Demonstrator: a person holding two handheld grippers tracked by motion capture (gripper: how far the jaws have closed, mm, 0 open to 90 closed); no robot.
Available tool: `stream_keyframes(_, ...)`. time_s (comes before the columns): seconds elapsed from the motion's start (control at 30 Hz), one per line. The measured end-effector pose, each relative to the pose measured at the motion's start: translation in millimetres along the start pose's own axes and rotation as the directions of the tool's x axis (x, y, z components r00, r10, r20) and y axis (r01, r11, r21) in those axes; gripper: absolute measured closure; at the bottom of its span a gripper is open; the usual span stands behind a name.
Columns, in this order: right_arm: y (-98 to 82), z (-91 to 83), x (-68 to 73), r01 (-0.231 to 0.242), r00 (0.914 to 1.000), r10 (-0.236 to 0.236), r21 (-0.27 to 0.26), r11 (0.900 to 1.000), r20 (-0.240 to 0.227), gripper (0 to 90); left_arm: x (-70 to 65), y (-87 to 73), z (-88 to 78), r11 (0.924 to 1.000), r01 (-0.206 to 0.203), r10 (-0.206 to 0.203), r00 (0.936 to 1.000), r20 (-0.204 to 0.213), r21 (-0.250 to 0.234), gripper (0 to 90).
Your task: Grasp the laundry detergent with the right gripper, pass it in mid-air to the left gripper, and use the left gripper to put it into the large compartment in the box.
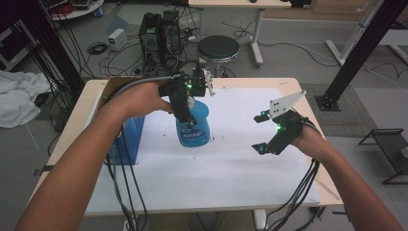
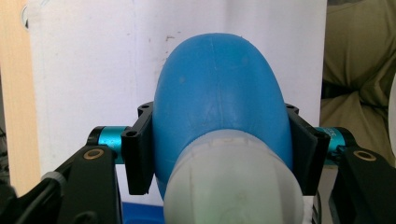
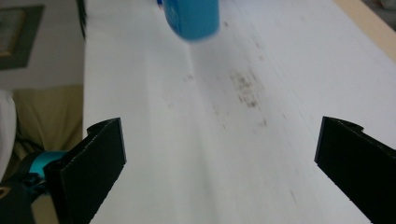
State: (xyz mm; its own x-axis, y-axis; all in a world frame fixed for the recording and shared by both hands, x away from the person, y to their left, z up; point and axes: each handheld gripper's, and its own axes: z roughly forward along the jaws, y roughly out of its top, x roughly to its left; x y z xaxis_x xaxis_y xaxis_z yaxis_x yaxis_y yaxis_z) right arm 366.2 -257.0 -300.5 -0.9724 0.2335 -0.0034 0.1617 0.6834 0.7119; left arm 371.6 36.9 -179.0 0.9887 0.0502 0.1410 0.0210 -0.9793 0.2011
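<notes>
My left claw (image 1: 185, 103) hides most of the blue spray bottle (image 1: 195, 126) from above: its black body covers the neck and shoulder, and the white trigger head (image 1: 208, 83) pokes out behind it, partly lost against the dark gear. In the left gripper view the bottle's base is cut off by the frame; I see only its rounded blue shoulder (image 2: 219, 93) and a cloudy white collar (image 2: 233, 182) below it. The label's lettering is too small for me to read. The bottle is near the middle of the worktop (image 1: 298, 86), over the white sheet (image 1: 207, 168); whether its base touches the sheet I cannot tell.

I count one bottle, two claws, one white sheet, one blue box (image 1: 129, 139) at the worktop's left edge, half hidden by my left forearm.

My left claw is clamped on the bottle, a black jaw pressed flat against each side. My right claw (image 1: 260, 132) is well apart to the right, its jaws spread wide with nothing between them.

The bottle is smooth, translucent blue plastic, domed at the shoulder. The sheet is matt white and speckled with dark crumbs (image 3: 245, 88). The worktop's edge is pale wood. The jaws are flat black blocks.
</notes>
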Motion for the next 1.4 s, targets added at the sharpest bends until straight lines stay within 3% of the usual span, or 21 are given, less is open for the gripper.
stream_keyframes(0.1, -4.8, -7.6, -4.1, -0.034, 0.9981, 0.030, 0.066, 0.997, 0.053, 1.0, 3.4, -5.2, -8.7, 0.9997, 0.025, -0.025, 0.9996, -0.015, 0.003, 37.4)
stream_keyframes(0.13, -6.5, -11.3, -3.9, -0.072, 0.9969, 0.068, 0.099, 0.992, 0.038, 1.0, 3.4, -5.2, -8.7, 0.9997, 0.025, -0.025, 0.9996, -0.015, 0.003, 37.4)
stream_keyframes(0.17, -8.6, -14.4, -6.1, -0.066, 0.9972, 0.062, 0.111, 0.992, 0.042, 1.0, 5.3, -8.1, -13.4, 0.9989, 0.044, -0.043, 0.9987, -0.028, 0.017, 37.4)
stream_keyframes(0.27, -12.6, -22.7, -7.7, -0.123, 0.9918, 0.115, 0.158, 0.980, 0.055, 1.0, 8.8, -14.1, -20.7, 0.9970, 0.075, -0.074, 0.9962, -0.045, 0.019, 37.5)
stream_keyframes(0.37, -18.8, -30.1, -11.4, -0.128, 0.9904, 0.113, 0.219, 0.967, 0.080, 1.0, 10.5, -18.5, -25.5, 0.9955, 0.094, -0.093, 0.9945, -0.049, 0.016, 37.4)
stream_keyframes(0.43, -21.7, -32.8, -11.5, -0.141, 0.9877, 0.122, 0.231, 0.963, 0.098, 1.1, 13.6, -25.4, -33.6, 0.9927, 0.118, -0.117, 0.9917, -0.053, 0.021, 37.5)
stream_keyframes(0.57, -26.1, -38.5, -12.3, -0.104, 0.9905, 0.078, 0.241, 0.965, 0.113, 1.1, 15.7, -33.5, -44.3, 0.9889, 0.147, -0.146, 0.9873, -0.062, 0.016, 37.5)
stream_keyframes(0.67, -27.3, -39.6, -10.1, -0.120, 0.9904, 0.099, 0.254, 0.960, 0.097, 1.2, 17.8, -40.6, -54.4, 0.9852, 0.171, -0.170, 0.9827, -0.072, 0.007, 37.5)
stream_keyframes(0.77, -27.1, -40.7, -10.5, -0.104, 0.9929, 0.085, 0.261, 0.960, 0.084, 1.1, 19.1, -46.0, -60.7, 0.9819, 0.189, -0.188, 0.9791, -0.078, 0.007, 37.5)
stream_keyframes(0.83, -26.3, -41.0, -9.7, -0.106, 0.9925, 0.087, 0.256, 0.961, 0.085, 1.1, 19.6, -54.9, -68.4, 0.9680, 0.251, -0.251, 0.9643, -0.084, -0.016, 37.5)
stream_keyframes(0.9, -25.6, -41.4, -10.6, -0.091, 0.9938, 0.072, 0.254, 0.963, 0.086, 1.1, 23.1, -62.2, -76.1, 0.9614, 0.275, -0.274, 0.9579, -0.086, 0.003, 37.4)
stream_keyframes(0.93, -25.2, -42.3, -9.6, -0.103, 0.9924, 0.082, 0.257, 0.961, 0.091, 1.1, 22.8, -65.6, -77.7, 0.9502, 0.311, -0.311, 0.9460, -0.090, -0.016, 37.5)
stream_keyframes(1.0, -24.3, -44.0, -11.1, -0.096, 0.9917, 0.071, 0.251, 0.963, 0.107, 1.1, 23.8, -71.6, -83.4, 0.9431, 0.332, -0.331, 0.9370, -0.111, -0.006, 37.5)
stream_keyframes(1.03, -23.6, -45.1, -11.4, -0.096, 0.9920, 0.071, 0.255, 0.962, 0.104, 1.1, 23.8, -71.6, -83.4, 0.9431, 0.332, -0.331, 0.9370, -0.111, -0.006, 37.5)
stream_keyframes(1.1, -22.6, -45.6, -11.8, -0.090, 0.9918, 0.064, 0.247, 0.965, 0.111, 1.1, 24.9, -82.0, -92.1, 0.9240, 0.382, -0.381, 0.9165, -0.121, -0.019, 37.4)
stream_keyframes(1.2, -21.0, -46.3, -11.8, -0.083, 0.9926, 0.058, 0.250, 0.965, 0.106, 1.1, 25.8, -91.1, -98.7, 0.9123, 0.409, -0.408, 0.9038, -0.130, -0.015, 37.5)
stream_keyframes(1.3, -20.8, -45.9, -12.7, -0.079, 0.9928, 0.053, 0.253, 0.964, 0.108, 1.1, 26.3, -100.9, -106.6, 0.8906, 0.454, -0.453, 0.8812, -0.136, -0.025, 37.4)
stream_keyframes(1.33, -20.5, -46.0, -12.6, -0.081, 0.9922, 0.054, 0.256, 0.963, 0.113, 1.1, 26.6, -104.1, -109.1, 0.8844, 0.466, -0.464, 0.8748, -0.138, -0.022, 37.5)
stream_keyframes(1.37, -20.7, -45.3, -12.9, -0.082, 0.9924, 0.056, 0.251, 0.964, 0.110, 1.1, 27.1, -107.3, -111.8, 0.8826, 0.470, -0.467, 0.8727, -0.142, -0.015, 37.5)
stream_keyframes(1.4, -20.6, -44.9, -13.3, -0.080, 0.9924, 0.054, 0.250, 0.965, 0.110, 1.1, 26.8, -110.1, -113.6, 0.8739, 0.486, -0.483, 0.8639, -0.144, -0.015, 37.5)
